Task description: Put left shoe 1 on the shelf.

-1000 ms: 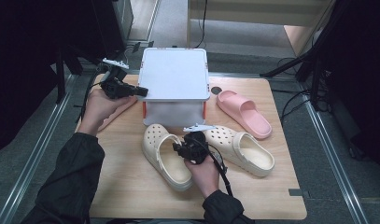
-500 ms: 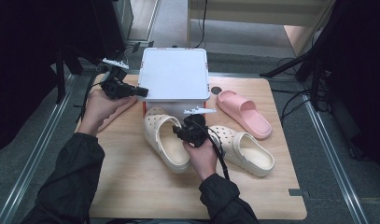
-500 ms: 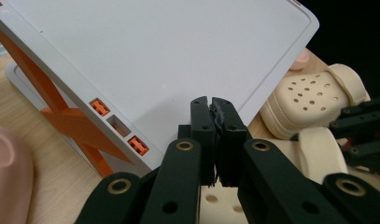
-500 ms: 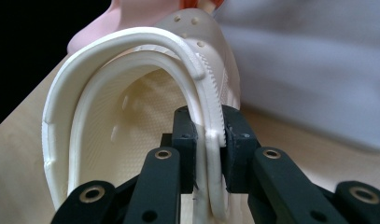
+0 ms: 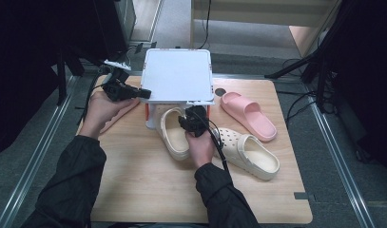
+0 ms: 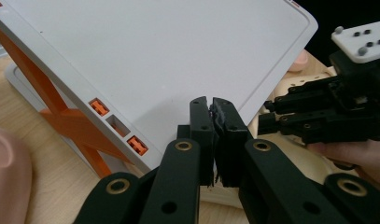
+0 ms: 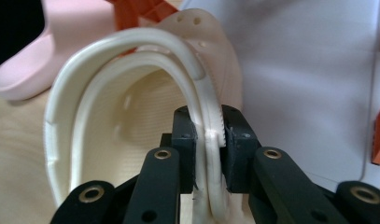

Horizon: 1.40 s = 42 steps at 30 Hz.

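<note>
The wooden table [image 5: 148, 190] has a light, matte top with rounded corners and stands on a grey floor [image 5: 357, 156]. Resting directly on it are a white rack with orange cross-braces [image 5: 178, 78] at the far middle, a pink slide sandal [image 5: 248, 114] to the rack's right, and two cream clogs: one [image 5: 174, 135] with its toe under the rack, the other [image 5: 250, 153] (sole down, opening up) lying near the right edge. A second pink sandal [image 6: 8, 182] lies on the table left of the rack.

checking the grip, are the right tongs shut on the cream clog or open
Shut: the right tongs pinch the cream foam clog's rim between both pads.
</note>
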Motion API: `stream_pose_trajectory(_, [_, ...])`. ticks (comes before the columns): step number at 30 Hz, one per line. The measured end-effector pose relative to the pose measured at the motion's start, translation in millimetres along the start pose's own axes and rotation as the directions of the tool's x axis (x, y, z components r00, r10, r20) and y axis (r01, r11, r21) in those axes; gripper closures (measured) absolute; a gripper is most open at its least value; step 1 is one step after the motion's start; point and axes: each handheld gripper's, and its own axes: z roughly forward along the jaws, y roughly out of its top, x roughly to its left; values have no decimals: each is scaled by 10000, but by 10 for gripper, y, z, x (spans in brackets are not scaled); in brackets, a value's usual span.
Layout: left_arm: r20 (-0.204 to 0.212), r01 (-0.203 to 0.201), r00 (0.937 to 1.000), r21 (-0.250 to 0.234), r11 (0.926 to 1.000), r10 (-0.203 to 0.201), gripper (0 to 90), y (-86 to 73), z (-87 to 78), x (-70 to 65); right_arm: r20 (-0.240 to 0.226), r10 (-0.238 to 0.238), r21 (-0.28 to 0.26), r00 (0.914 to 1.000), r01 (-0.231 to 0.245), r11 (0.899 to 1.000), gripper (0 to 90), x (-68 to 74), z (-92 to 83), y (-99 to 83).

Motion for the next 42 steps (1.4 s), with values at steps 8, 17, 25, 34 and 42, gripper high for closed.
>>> stream_pose_trajectory(8, [-107,-85,9999,35,10000,86,872,1,-3,-12,-222,199,309,9996,-192,9993,745,-29,55,-79])
stream_pose_trajectory(17, [-154,-77,9999,48,10000,78,872,3,-1,-21,-728,-305,555,9969,345,9979,629,-23,-110,-64])
stream_pose_trajectory(25, [-199,-105,9997,40,9999,106,872,-3,-6,-26,-995,-781,474,9920,832,9954,616,-23,-354,-84])
stream_pose_trajectory(34, [-264,-133,9996,12,9999,133,873,-7,-5,-32,-1460,-1022,413,9840,1092,9932,771,-21,-584,-175])
stream_pose_trajectory(42, [-308,-172,9994,16,9999,172,874,-8,-5,-41,-1648,-1470,453,9753,1563,9867,897,-1,-617,-433])
